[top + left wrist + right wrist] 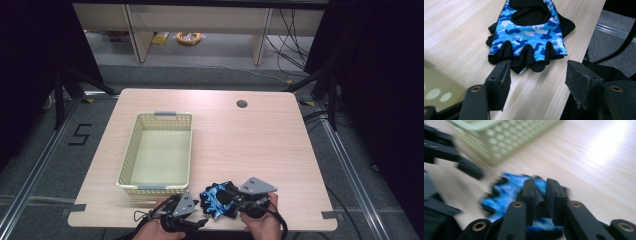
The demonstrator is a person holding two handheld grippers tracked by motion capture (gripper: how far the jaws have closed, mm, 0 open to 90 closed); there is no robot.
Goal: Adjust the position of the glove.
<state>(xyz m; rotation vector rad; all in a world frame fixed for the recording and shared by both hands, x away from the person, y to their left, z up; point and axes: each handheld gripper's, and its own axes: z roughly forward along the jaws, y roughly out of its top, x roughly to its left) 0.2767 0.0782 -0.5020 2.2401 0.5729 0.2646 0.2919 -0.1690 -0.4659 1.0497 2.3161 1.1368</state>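
1. High view: a blue camouflage fingerless glove (216, 199) lies at the table's (250, 145) near edge, just right of the basket's (157, 152) near corner, between the left gripper (192, 214) and the right gripper (239, 202).
2. Left gripper view: jaws spread, glove just ahead, untouched.
3. Right gripper view: jaws pinch the glove's black cuff fabric.

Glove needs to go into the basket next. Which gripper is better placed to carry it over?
Probably right: the right gripper already has glove fabric pinched between its jaws. The left gripper sits open just short of it, though nearer the basket.
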